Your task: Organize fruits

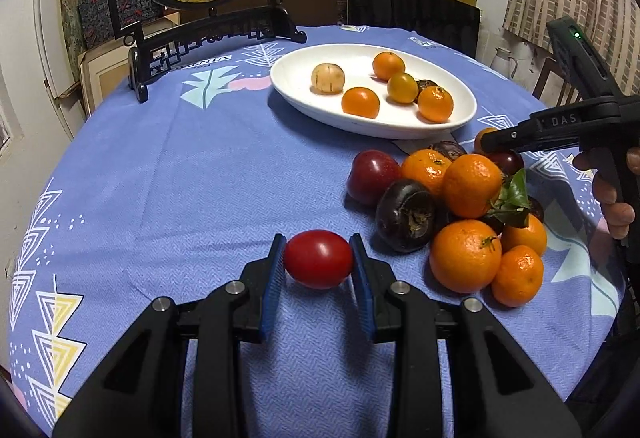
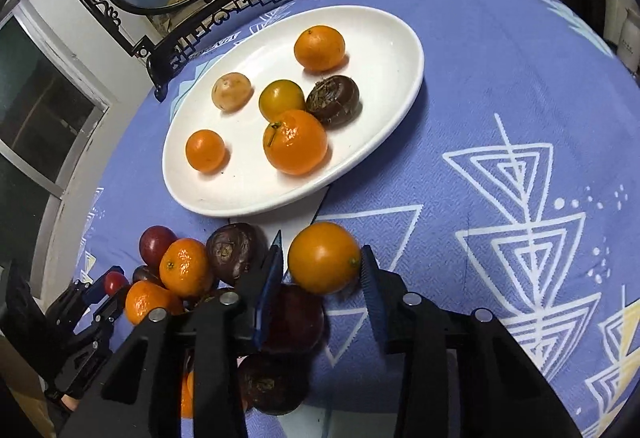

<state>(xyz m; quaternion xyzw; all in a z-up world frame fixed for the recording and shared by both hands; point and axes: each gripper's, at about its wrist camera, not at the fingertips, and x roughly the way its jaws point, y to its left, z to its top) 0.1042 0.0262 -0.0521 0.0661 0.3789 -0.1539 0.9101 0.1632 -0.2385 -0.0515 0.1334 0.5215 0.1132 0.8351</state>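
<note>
Left gripper [image 1: 318,258]: clenched on the red tomato [image 1: 318,258], blue pads touching both its sides; whether it is lifted off the blue tablecloth [image 1: 192,177] you cannot tell for sure.
Right gripper [image 2: 323,258]: fingers bracket a small orange fruit [image 2: 323,257]; the left pad looks to touch it, a sliver of gap seems to remain at the right pad, so a firm grasp cannot be told.
Plate [image 2: 392,37]: white oval dish, just beyond the loose pile, already carrying six pieces with bare room along its near and right side.
Loose pile [image 1: 460,205]: mandarins, dark round fruits and a leafy stem, heaped near you and to the right of the tomato.
Step in hand: likely carrying both fruits to the plate.
Grip advice: squeeze the tomato only enough to hold; its skin looks thin and will bruise.
Route advice: raise each piece well above the heap before you cross, since a dark fruit [image 2: 294,322] lies right under your right fingers.
Placement advice: lower onto bare porcelain, let go only at contact; round fruit will roll.
Risk: both tools heading for one dish may collide, so go one at a time.
</note>
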